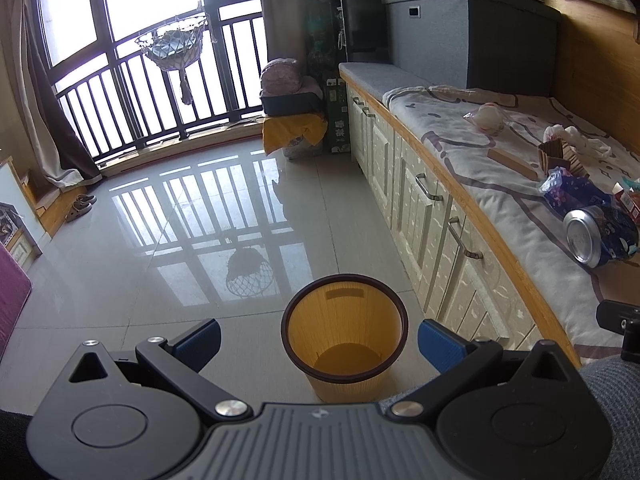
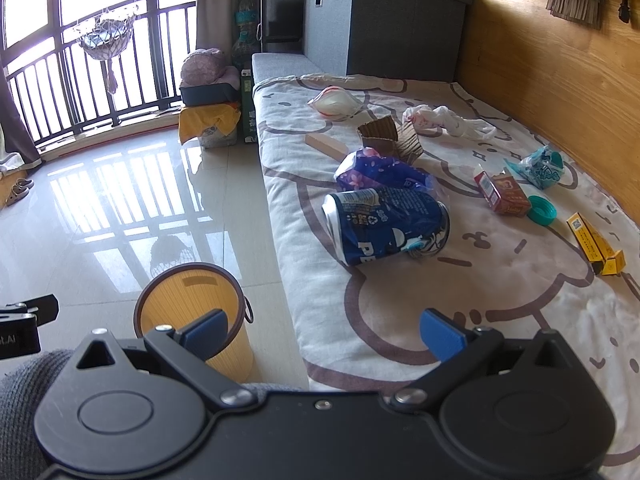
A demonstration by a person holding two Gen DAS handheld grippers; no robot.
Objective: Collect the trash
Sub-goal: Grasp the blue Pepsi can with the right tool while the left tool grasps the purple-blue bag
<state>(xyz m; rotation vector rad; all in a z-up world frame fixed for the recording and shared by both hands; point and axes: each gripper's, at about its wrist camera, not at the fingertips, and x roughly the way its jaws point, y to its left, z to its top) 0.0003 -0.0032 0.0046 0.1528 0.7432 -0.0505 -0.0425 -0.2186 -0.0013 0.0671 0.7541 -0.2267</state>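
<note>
A squashed blue can point(image 2: 386, 226) lies on the blanket point(image 2: 460, 292), just ahead of the right gripper point(image 2: 324, 334). The yellow bin point(image 1: 345, 334) stands on the floor between the left gripper's point(image 1: 319, 342) fingers. Both grippers are wide open, holding nothing.

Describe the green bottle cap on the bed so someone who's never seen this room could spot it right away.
Start at the cartoon-print blanket covering the bench along the wooden wall. Near the wall side, a red carton lies flat. The bottle cap sits against its nearer end: the only small round teal ring, open side up, among boxes and wrappers.
</note>
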